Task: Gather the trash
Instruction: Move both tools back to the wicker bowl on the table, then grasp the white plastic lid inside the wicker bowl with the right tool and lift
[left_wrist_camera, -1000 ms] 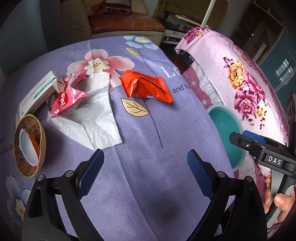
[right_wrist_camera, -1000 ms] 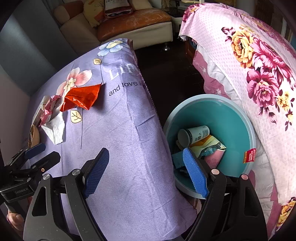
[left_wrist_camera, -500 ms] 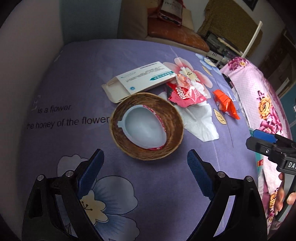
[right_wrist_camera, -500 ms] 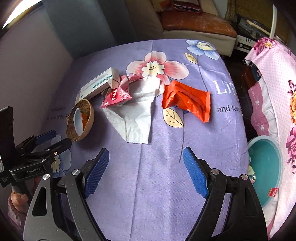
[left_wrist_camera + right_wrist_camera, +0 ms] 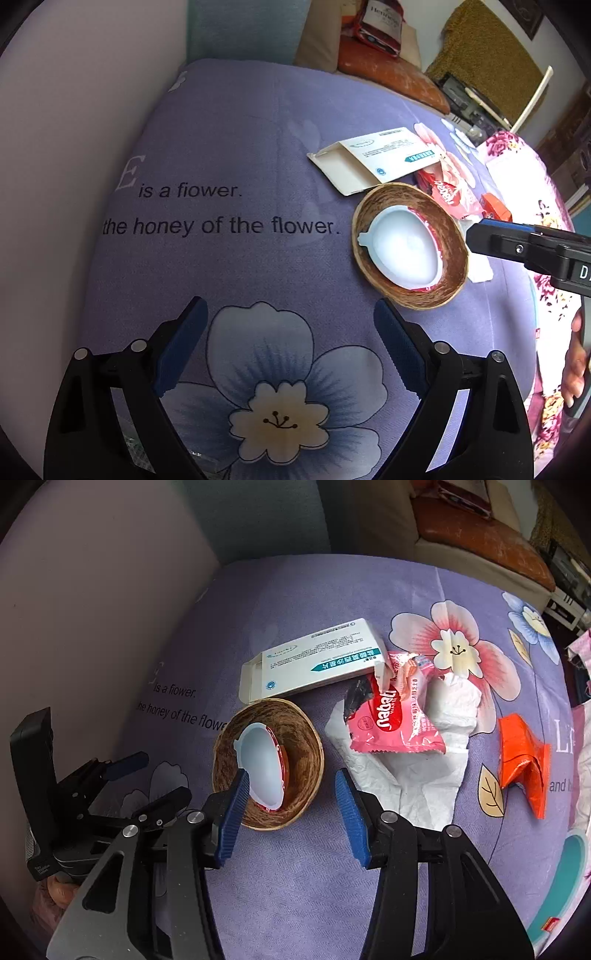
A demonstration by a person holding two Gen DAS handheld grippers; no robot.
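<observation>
A purple flower-printed cloth (image 5: 295, 904) covers the desk, with a sofa (image 5: 480, 535) behind it and a pale wall to the left. Change noted: a second ago the right claw (image 5: 291, 812) hung over the teal bin (image 5: 561, 882) beside the desk and the left claw (image 5: 288, 350) faced the middle of the cloth; both have since swung toward the left end of the litter, and the right claw has narrowed somewhat while closing on the brown paper bowl (image 5: 299, 746). Judgement: a drop into the bin is done and the bowl is the next item to be collected. Left to right in the right wrist view: the left claw, jaws wide and holding nothing, hovers at the left edge; the bowl lies tipped on its side at centre, mouth facing left and slightly toward the camera, with a white peel-off lid (image 5: 260, 768) inside, its tab at upper left; the right claw's left pad appears level with the bowl's near rim (contact cannot be confirmed), its jaws partly open and empty. Behind the bowl lies an open medicine carton (image 5: 314, 661), long axis running left to right, open flap at the left. Further right: a pink wafer wrapper (image 5: 395, 723) on a crumpled white tissue (image 5: 424, 775), then an orange wrapper (image 5: 521, 764), long axis running near to far.
</observation>
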